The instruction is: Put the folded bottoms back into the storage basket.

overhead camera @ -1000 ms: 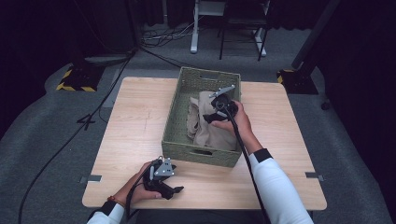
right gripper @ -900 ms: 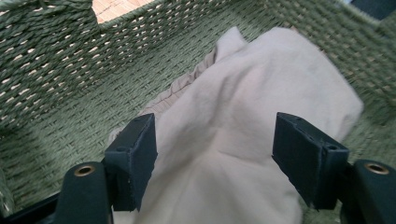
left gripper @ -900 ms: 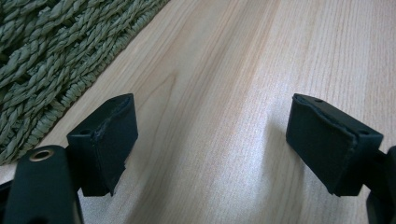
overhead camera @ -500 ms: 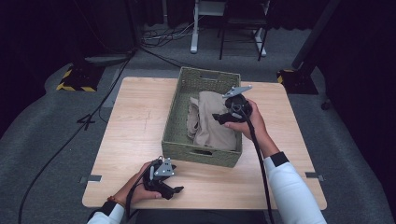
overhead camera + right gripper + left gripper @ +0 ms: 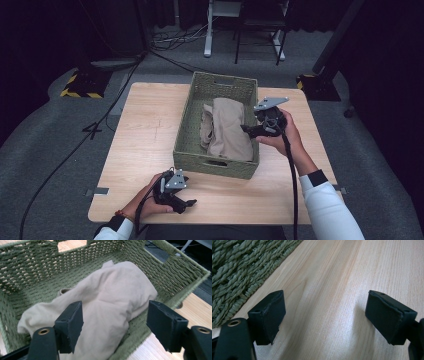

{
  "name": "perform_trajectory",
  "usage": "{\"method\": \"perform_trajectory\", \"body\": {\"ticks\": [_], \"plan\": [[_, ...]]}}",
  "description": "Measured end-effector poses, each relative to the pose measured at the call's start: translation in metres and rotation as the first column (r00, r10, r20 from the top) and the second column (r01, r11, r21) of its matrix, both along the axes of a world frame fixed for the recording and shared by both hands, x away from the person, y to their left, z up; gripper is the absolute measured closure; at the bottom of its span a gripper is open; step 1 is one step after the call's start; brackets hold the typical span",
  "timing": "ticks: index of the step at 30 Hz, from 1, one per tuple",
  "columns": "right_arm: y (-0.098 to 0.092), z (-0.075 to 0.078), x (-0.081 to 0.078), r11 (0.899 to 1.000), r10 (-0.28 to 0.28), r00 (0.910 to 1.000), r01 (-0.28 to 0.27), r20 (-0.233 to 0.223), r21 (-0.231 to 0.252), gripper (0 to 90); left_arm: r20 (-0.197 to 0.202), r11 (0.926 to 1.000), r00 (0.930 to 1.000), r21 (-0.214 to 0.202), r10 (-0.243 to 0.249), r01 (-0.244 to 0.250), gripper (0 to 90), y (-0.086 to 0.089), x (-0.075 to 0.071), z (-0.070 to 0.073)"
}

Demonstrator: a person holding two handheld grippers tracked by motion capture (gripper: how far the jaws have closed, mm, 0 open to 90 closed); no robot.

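Wooden table [image 5: 145, 135]: both grippers' jaws open and empty, right gripper [image 5: 248, 129] seemingly over basket [image 5: 195, 122].

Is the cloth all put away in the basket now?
It looks so. The beige cloth lies inside the green woven basket. The right gripper hangs open above the basket's edge, holding nothing. The left gripper is open over the bare wooden table. Nothing else visibly waits to go in.

Grey carpet floor [image 5: 60, 145], dark surroundings, white desk legs [image 5: 207, 30]
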State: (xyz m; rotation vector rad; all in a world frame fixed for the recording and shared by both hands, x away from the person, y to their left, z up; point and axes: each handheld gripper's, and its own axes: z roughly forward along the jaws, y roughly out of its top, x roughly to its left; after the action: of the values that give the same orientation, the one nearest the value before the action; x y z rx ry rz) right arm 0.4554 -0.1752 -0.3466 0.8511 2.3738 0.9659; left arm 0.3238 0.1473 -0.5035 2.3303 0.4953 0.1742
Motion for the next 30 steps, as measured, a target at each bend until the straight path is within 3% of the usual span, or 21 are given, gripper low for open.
{"method": "perform_trajectory", "body": {"ticks": [22, 29, 30], "plan": [[-0.063, 0.002, -0.043, 1.000, -0.013, 0.9971, 0.015, 0.075, -0.017, 29.1, 0.000, 1.0000, 1.0000, 0.000, 0.007, -0.007, 16.9, 0.000, 0.000, 0.000], [-0.080, -0.006, -0.055, 0.999, -0.033, 0.9968, 0.035, 0.073, -0.019, 29.1, 0.000, 1.0000, 1.0000, 0.000, 0.007, -0.007, 16.9, 0.000, 0.000, 0.000], [-0.086, -0.011, -0.057, 0.999, -0.030, 0.9980, 0.031, 0.055, -0.011, 29.1, 0.000, 1.0000, 1.0000, 0.001, 0.008, -0.008, 16.9, 0.000, 0.000, 0.000]]}}
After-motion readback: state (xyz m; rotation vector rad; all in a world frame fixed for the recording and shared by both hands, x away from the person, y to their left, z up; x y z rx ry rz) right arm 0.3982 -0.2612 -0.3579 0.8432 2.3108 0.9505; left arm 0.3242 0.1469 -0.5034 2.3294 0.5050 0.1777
